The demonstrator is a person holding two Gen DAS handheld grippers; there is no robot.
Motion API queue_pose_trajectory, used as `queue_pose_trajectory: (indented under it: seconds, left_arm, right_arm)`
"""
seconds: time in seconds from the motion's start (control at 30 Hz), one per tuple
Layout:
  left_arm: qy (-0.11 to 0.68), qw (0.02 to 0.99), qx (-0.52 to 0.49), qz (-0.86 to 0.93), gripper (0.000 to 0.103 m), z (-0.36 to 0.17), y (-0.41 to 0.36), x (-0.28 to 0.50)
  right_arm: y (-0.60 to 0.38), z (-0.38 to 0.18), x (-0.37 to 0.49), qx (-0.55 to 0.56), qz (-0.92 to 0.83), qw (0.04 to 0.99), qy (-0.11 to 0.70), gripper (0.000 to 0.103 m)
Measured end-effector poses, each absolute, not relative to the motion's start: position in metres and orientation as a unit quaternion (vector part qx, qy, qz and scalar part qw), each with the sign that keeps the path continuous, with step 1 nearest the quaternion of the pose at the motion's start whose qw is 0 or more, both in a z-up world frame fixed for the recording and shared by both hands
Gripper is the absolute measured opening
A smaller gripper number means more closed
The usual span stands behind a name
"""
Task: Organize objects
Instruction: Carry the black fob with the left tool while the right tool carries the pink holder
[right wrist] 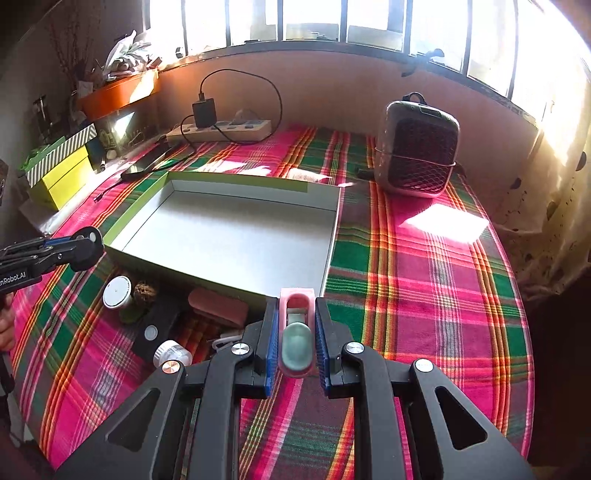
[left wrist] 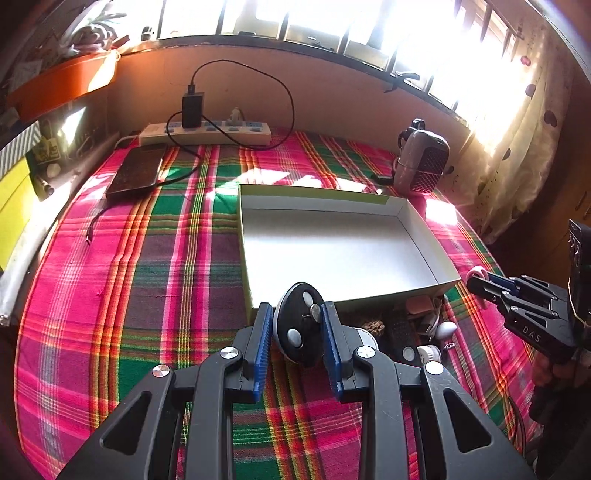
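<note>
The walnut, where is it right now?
On the plaid cloth just in front of the open box's near wall: the walnut lies beside the white round cap, left of the pink case.

A: What sort of place is this?
B: A home; plaid cloth (right wrist: 424,258) on a table under a barred window (right wrist: 369,18), curtain (left wrist: 517,129) at three o'clock
A: Anything else?
B: Power strip (left wrist: 207,133) at twelve, planter (right wrist: 118,92) at ten
</note>
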State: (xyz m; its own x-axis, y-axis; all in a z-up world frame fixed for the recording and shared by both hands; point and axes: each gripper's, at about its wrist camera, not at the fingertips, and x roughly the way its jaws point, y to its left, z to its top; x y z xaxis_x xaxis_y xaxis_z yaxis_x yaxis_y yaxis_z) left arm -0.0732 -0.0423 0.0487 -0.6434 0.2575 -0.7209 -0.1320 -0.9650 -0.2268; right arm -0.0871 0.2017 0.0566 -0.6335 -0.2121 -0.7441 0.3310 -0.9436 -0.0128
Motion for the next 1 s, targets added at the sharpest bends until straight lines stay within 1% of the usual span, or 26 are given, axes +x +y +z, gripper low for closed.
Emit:
queue_pose_trajectory:
  seconds: [0.4,1.0]
  left_arm:
    - [-0.071,0.114,-0.413,0.901,0.024,0.052,-0.034,-0.11]
    - [-0.06,0.117,-0.434,0.891,0.024,0.033,-0.019,-0.175]
  right_arm:
    - [0.181,0.064,-0.122,0.408,-0.897,0.157,0.071,0.019]
    - [0.164,0.042,-0.192,0.432,-0.889,0.132,0.067,0.019]
